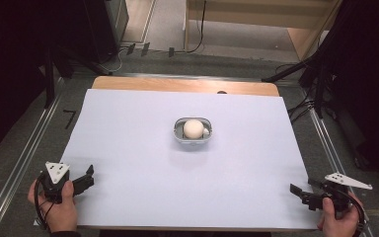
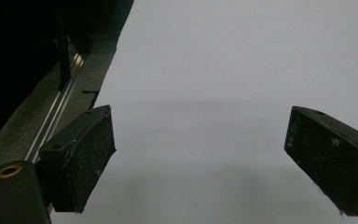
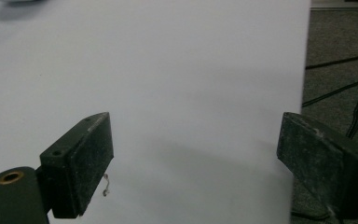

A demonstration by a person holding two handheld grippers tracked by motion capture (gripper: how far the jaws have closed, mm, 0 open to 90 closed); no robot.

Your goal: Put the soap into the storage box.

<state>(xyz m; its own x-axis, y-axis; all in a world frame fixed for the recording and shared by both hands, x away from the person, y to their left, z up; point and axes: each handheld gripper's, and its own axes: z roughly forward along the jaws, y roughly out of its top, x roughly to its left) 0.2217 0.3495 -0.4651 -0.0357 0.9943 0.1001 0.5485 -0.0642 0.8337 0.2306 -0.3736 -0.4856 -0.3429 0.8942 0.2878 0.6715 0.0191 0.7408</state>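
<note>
A: What is on the table?

B: A wooden table is covered by a large white sheet. Near the middle of the sheet, slightly toward the far side, sits a small grey tray with rounded corners. A cream-coloured ball rests inside it, and a small pale bit lies just beside the ball on its right, too small to identify.

A: Where are the grippers?

B: Both are at the near edge, well apart from the tray. The left gripper is at the near left corner, held in the person's left hand. The right gripper is at the near right corner, in the right hand. Each carries a grey three-cornered plate on top and points inward over the sheet.

A: Are they holding anything?

B: No. In the left gripper view, the left gripper has its two black jaws spread wide, with bare white sheet between them. In the right gripper view, the right gripper is likewise spread wide with nothing between the jaws; one jaw hangs past the right edge of the sheet, over grey floor with dark cables.

A: And around the table?

B: Grey floor with metal rails on the left and right, and dark equipment stands at the far corners.
</note>
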